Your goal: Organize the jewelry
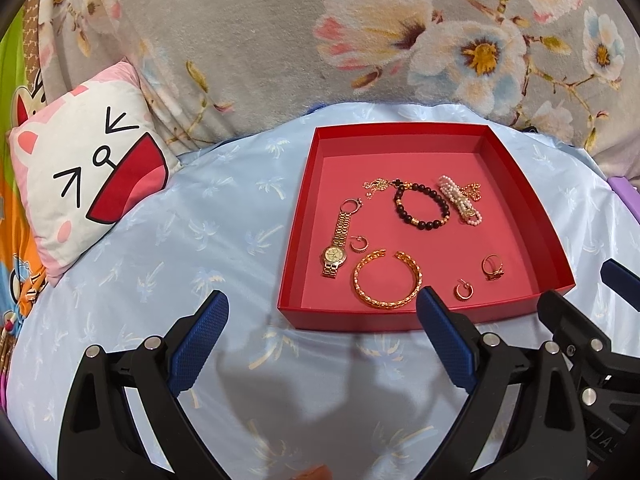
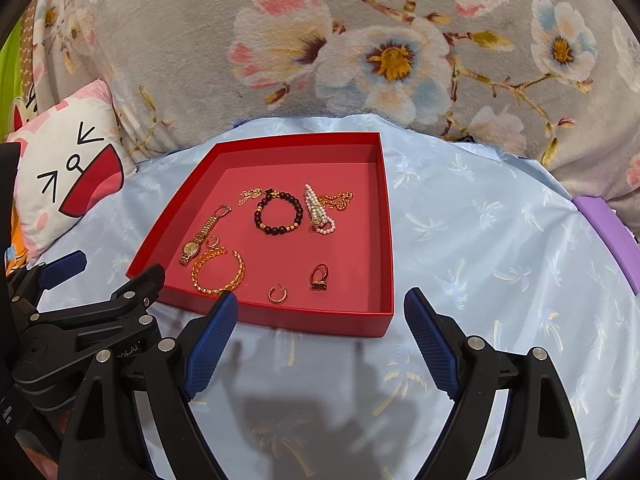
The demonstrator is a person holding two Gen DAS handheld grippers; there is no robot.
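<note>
A pale blue sheet printed with palm trees covers the bed, backed by a grey floral blanket; a cartoon cushion lies at the bed's left edge. The red tray sits mid-bed holding the jewelry: gold watch, gold bangle, bead bracelet. A purple object at the right edge is cut off. Left gripper and right gripper hover before the tray's near edge, jaws released, empty.
</note>
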